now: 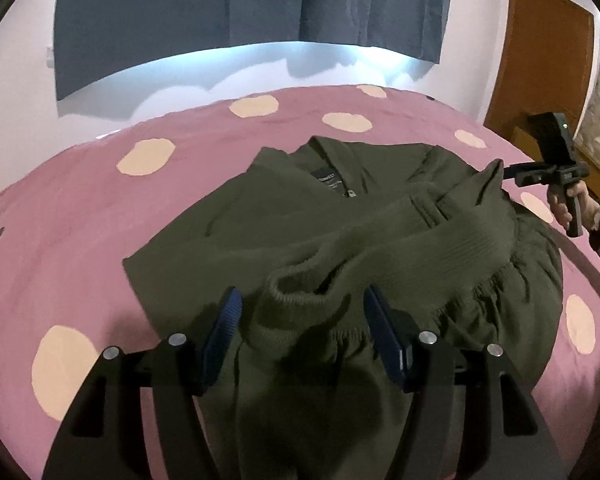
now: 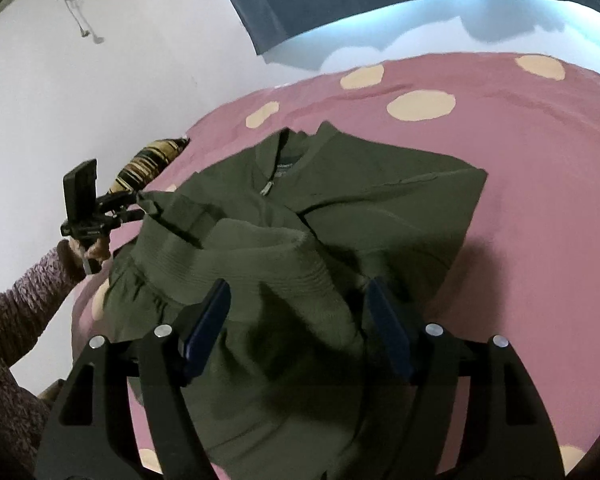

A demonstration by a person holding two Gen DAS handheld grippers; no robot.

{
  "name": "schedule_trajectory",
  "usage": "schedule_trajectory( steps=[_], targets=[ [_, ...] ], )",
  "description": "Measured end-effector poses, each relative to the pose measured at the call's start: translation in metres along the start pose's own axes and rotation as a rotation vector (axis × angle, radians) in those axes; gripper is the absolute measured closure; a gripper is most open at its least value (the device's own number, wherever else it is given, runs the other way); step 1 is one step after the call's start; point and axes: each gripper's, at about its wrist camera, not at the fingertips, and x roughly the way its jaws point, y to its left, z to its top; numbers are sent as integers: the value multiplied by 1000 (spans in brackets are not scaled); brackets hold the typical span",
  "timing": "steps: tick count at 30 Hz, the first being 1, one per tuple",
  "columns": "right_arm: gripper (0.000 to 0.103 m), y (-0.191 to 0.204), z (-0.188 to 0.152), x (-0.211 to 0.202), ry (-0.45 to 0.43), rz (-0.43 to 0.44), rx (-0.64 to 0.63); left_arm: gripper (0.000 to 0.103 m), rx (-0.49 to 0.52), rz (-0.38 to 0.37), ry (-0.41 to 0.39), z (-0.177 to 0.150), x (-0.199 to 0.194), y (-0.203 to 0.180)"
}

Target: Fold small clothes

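Observation:
An olive green jacket lies on the pink bed, collar and zip at the far side, also seen in the right wrist view. Its ribbed hem is lifted and stretched between both grippers. In each gripper's own view the blue pads stand wide apart around the cloth: left gripper, right gripper. Seen from the opposite view, the right gripper pinches a hem corner at the far right, and the left gripper pinches the other corner at the left.
The pink bedcover with cream dots spreads under the jacket. A blue curtain and white wall lie behind, a brown door at the right. A striped cushion sits at the bed's left edge.

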Motion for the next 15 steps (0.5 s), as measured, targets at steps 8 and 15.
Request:
schedule_trajectory(
  steps=[8, 15],
  targets=[
    [58, -5, 8, 21, 59, 39, -1, 59, 37, 28, 35, 6, 19, -5],
    [92, -2, 8, 7, 0, 33, 47, 82, -14, 106, 33, 11, 11, -7]
  ],
)
